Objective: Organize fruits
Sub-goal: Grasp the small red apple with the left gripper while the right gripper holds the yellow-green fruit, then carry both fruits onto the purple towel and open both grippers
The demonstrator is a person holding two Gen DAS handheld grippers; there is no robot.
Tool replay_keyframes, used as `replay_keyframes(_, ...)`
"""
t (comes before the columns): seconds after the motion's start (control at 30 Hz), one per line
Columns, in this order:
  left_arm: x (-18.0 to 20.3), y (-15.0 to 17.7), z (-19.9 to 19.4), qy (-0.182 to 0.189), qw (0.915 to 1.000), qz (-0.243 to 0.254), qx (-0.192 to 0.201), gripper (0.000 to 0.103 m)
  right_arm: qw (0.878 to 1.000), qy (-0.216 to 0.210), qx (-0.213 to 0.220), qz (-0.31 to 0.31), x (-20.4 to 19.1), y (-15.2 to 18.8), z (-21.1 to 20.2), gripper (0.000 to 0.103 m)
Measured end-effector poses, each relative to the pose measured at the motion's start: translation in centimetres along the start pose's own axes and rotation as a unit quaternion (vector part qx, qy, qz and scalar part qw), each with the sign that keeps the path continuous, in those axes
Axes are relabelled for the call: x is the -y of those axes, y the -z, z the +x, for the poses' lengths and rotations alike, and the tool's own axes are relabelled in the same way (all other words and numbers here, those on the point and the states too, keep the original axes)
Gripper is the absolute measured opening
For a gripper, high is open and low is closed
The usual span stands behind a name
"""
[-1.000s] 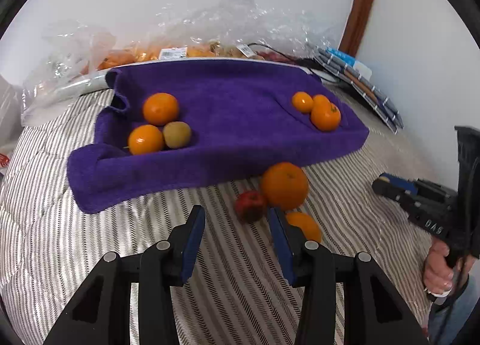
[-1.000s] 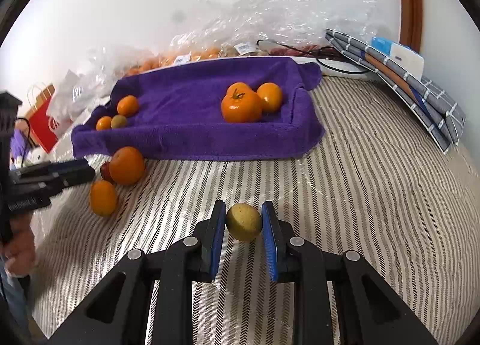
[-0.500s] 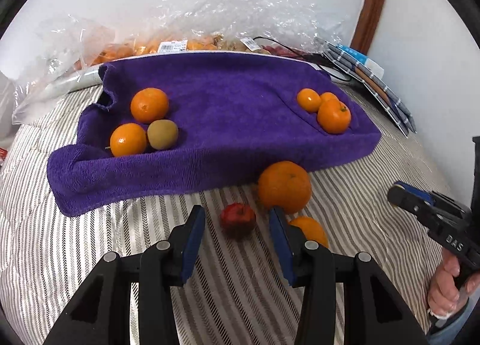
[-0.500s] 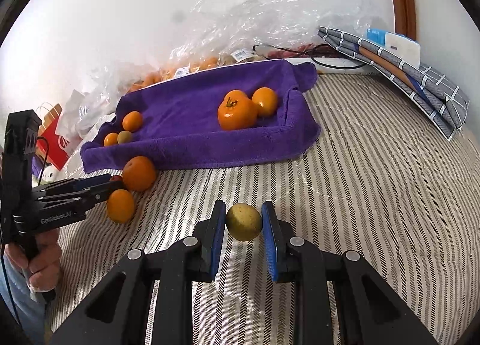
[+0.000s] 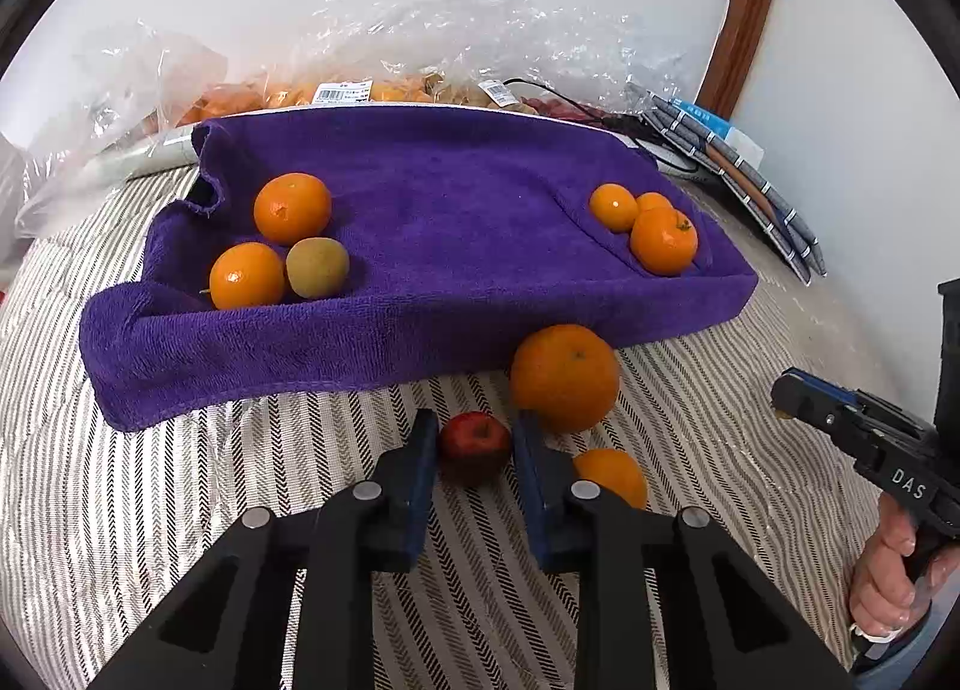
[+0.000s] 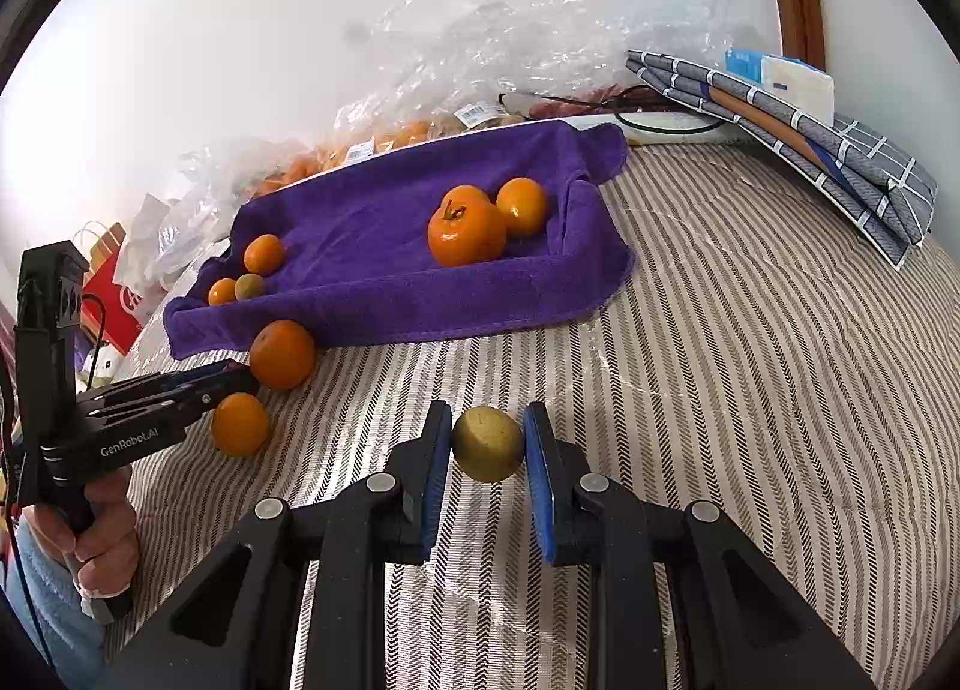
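A purple towel tray [image 5: 420, 330] lies on the striped bed and holds oranges and a greenish fruit [image 5: 317, 267] at its left and three oranges at its right [image 5: 663, 240]. My left gripper [image 5: 474, 447] has its jaws closed against a small red apple [image 5: 474, 444] on the bed, beside a large orange [image 5: 564, 378] and a smaller orange [image 5: 612, 477]. My right gripper [image 6: 487, 444] is shut on a yellow-green fruit [image 6: 487, 444] and holds it above the bed. The tray also shows in the right wrist view [image 6: 390, 306].
Clear plastic bags of fruit [image 5: 360, 90] lie behind the tray along the wall. Folded grey cloth and a box [image 6: 798, 132] sit at the back right. A red paper bag [image 6: 114, 300] stands at the left. The right gripper shows in the left wrist view [image 5: 870, 438].
My left gripper moved forward and left to bracket the red apple, then closed its jaws on it. My right gripper kept hold of the yellow-green fruit and rose slightly.
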State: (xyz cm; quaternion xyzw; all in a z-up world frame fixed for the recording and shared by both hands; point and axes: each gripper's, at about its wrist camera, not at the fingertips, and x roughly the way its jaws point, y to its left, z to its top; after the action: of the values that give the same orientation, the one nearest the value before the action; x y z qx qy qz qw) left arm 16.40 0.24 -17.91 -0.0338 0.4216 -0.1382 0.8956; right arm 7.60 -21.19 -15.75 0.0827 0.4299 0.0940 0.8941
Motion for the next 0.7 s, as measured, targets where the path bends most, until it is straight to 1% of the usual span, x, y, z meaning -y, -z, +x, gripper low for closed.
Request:
replay_keyframes(0.37,-0.2,0.0,-1.0,0.013,0.9997,-0.001,0.022,0.024,1.000,0.002,0.008,0.005,0.3,0.2,-0.3,0.024)
replay_keyframes(0.53,-1.1,-0.2,-2.0,0.016,0.9987,-0.021,0.044,0.024,1.000,0.000,0.021,0.010,0.5,0.2,-0.9,0.024)
replay_keyframes(0.7,-2.4,-0.7,-3.3,0.015,0.9965,-0.050,0.065,0.024,1.000,0.007,0.011,0.010,0.1,-0.2,-0.9,0.024)
